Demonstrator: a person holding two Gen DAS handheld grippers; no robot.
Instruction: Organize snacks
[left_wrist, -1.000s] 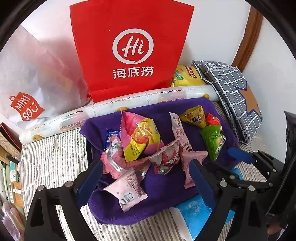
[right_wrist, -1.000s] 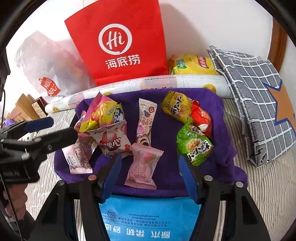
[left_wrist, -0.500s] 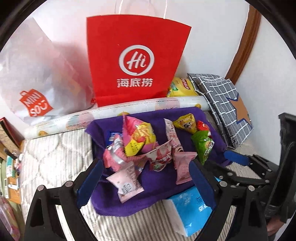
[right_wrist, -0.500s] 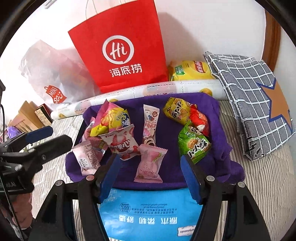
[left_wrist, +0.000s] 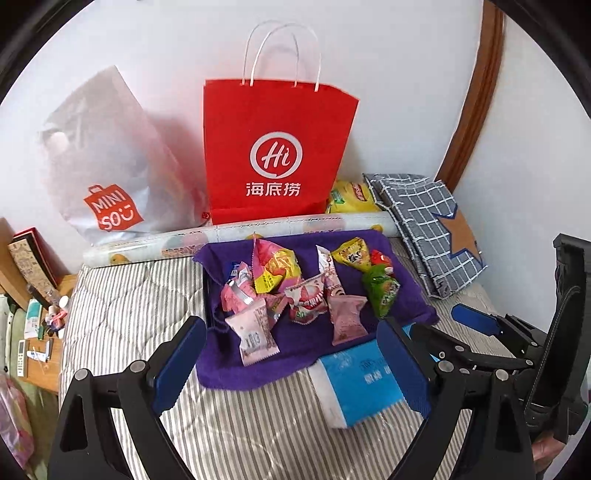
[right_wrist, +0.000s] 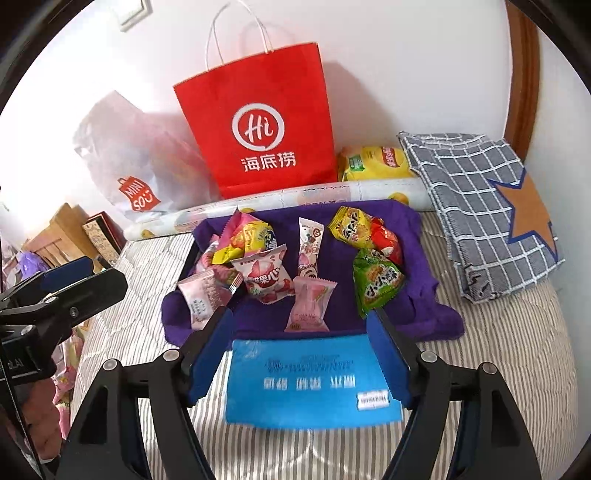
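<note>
Left tongs (left_wrist: 291, 360) wide apart, empty, above bed's (left_wrist: 129, 295) near edge. Snacks (right_wrist: 291, 262) heaped on purple cloth (right_wrist: 417, 306) by bed's far edge. Right tongs (right_wrist: 299, 354) just been opening, nothing clamped, over blue pack (right_wrist: 306, 384).

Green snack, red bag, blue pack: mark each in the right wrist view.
Green snack (right_wrist: 376, 282), right wrist view, middle of the wrapper.
Red bag (right_wrist: 258, 129), right wrist view, on the white logo.
Blue pack (right_wrist: 310, 384), right wrist view, centre of the top face.
</note>
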